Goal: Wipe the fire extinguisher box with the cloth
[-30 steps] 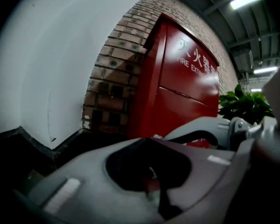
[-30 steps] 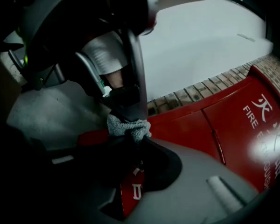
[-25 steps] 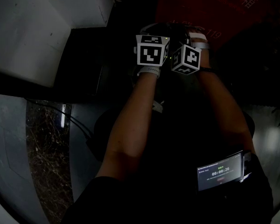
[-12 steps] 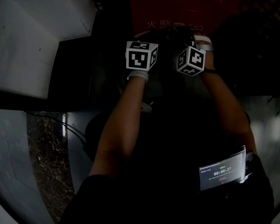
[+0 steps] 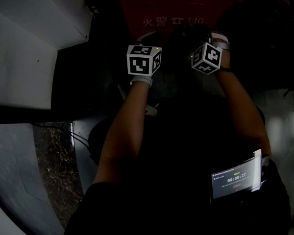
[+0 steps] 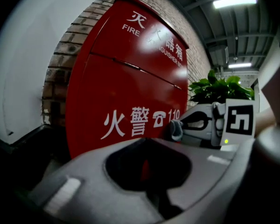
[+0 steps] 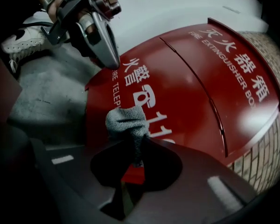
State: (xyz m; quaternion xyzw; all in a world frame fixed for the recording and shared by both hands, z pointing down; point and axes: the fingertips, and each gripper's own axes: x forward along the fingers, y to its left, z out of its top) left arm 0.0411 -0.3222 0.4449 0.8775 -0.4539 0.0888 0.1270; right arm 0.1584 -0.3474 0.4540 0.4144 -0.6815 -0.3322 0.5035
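The fire extinguisher box [image 7: 196, 83] is a red cabinet with white lettering. It stands against a brick wall [image 6: 60, 73] at the far side of the scene, directly ahead of both arms. The right tongs [image 7: 136, 146] are closed on a grey cloth [image 7: 126, 121]. The cloth bunches out past the tips, in front of the lower front panel and over the printed telephone number. It is very near the panel, but contact cannot be confirmed. The left tongs [image 6: 148, 143] are pressed together with nothing between them. They are held just to the left of the right tool, facing the same panel. The head view is too dark to add detail. Assessment: the wipe is at its opening stage, with the cloth presented to the lower front. The next move calls for pressing the cloth flat to the panel and sweeping across it. Grip on the cloth must be kept firm, and the idle left tool kept out of the stroke.
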